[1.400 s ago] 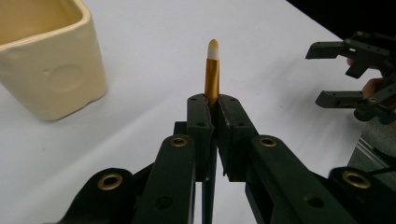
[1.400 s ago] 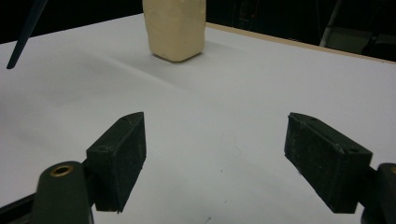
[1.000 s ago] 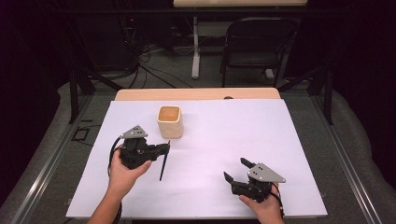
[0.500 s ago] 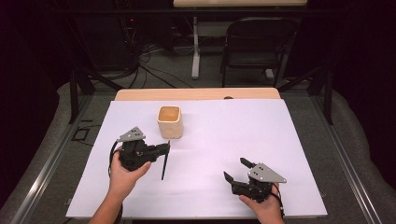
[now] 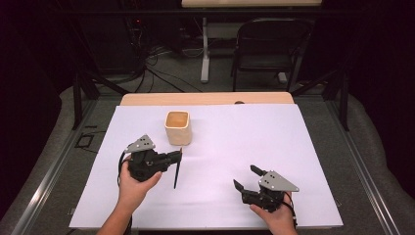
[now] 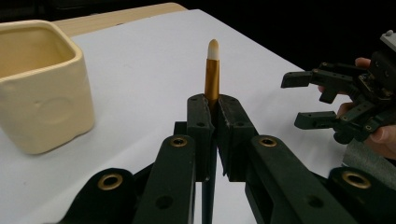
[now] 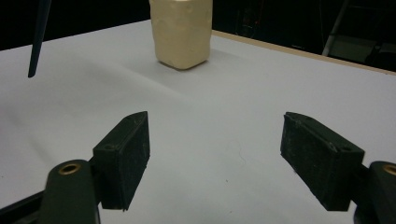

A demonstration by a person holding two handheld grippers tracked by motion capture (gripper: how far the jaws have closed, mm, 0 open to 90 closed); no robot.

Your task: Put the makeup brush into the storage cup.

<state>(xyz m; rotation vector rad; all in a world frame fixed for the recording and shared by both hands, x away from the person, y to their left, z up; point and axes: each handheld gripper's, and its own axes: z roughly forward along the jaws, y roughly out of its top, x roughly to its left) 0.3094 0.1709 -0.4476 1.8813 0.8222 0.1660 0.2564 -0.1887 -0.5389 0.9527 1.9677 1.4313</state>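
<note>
Risk is mostly in the pen grip. Left tongs point(image 5: 177, 155) are clamped tight on a pen point(image 6: 211, 70), gold barrel with white tip poking up past the pads in the left gripper view, dark shaft hanging below toward the worktop point(image 5: 293, 147). Pen sits clear of the surface, just in front of the cream cup point(image 5: 177, 127), not in it.

Failure modes as I read them:
- Grip is on a thin round barrel between flat pads; any side load could let it pivot or slip down through them.
- Long lower end hangs low. Swing toward the cup and it may catch the rim or wall, and that could tip or shove the cup, which looks light.
- Pen is upright-ish but slightly canted in the high view; misjudged angle means it hits the rim instead of dropping inside.

Right tongs point(image 5: 247, 178) are wide open, holding nothing, parked well apart from the cup, so no steadying if it slides.
</note>
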